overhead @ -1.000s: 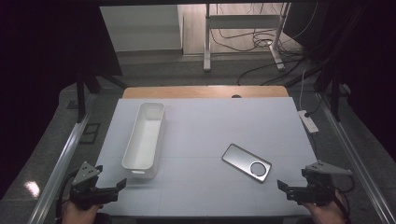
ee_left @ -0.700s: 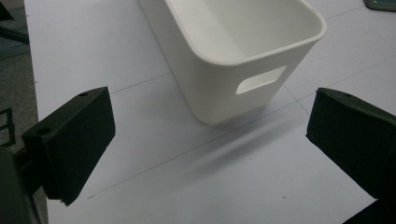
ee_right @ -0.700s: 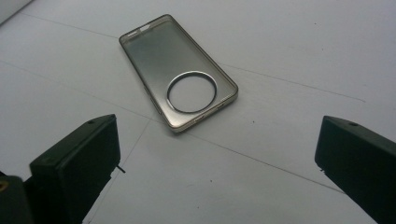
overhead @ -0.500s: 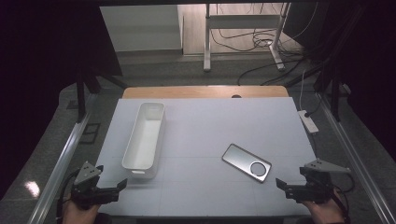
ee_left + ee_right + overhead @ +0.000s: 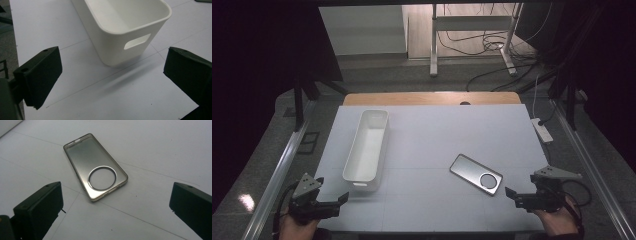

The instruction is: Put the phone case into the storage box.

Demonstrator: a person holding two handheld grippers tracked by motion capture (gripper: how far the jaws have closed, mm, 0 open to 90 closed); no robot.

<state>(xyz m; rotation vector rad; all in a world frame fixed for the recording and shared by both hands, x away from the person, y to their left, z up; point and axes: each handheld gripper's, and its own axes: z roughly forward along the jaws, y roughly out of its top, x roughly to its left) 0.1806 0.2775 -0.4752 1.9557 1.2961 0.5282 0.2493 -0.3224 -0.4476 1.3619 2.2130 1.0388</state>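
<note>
A long white plastic bin stands left of centre on the white table, empty inside. Its near end with a handle slot faces my left gripper, which is open and a short way in front of it. In the high view that left gripper sits at the table's front left corner. A clear phone case with a round ring lies flat at the right. My right gripper is open just right of it. The case lies ahead of the right gripper, beyond its jaws.
A white power strip lies on the floor by the table's right edge. A wooden strip runs along the table's far edge. Metal rails flank both sides. Cables and a stand's legs lie on the floor beyond.
Both grippers have drifted slightly; the right one edged a little toward the case. The bin and case have not moved.
</note>
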